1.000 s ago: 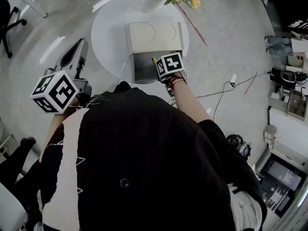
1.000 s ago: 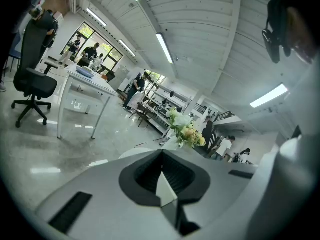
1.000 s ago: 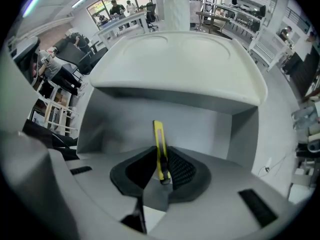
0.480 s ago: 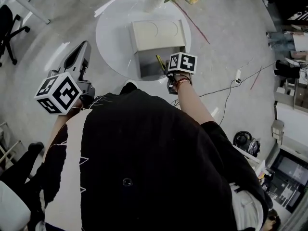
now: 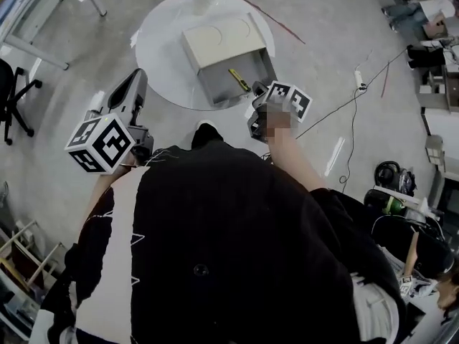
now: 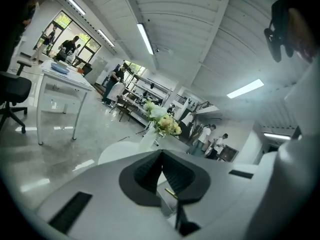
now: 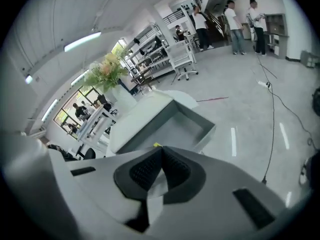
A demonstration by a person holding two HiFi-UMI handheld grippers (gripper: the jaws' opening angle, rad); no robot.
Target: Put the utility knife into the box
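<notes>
1. The utility knife (image 5: 239, 79) lies flat on the floor of the box (image 5: 219, 86), toward its right-hand wall. The lid (image 5: 219, 40) is folded back. We judge the placement done, so the step in hand is to clear away cleanly.
2. The right tongs (image 7: 161, 150) are clenched, with the pads touching at the tips and nothing between them. They hang just beside the near right corner of the box, apart from it.
3. The left tongs (image 6: 161, 152) are likewise clenched and hold nothing. They hover off the left edge of the round surface (image 5: 161, 45), well apart from the box.
4. To finish well, we draw the right tongs back and up along the line on which they point. This way no part brushes the box wall or shifts the box on the surface.
5. We steer both tongs away from the flowers (image 6: 162, 123) at the far edge of the surface, because they look easy to tip.
6. We check from above that the whole knife lies inside the walls, with neither end resting on the rim. The head view suggests it does, though the end nearest the right tongs is hard to read.
7. If the lid is to be closed, we judge that the knife lies low enough not to obstruct it.
</notes>
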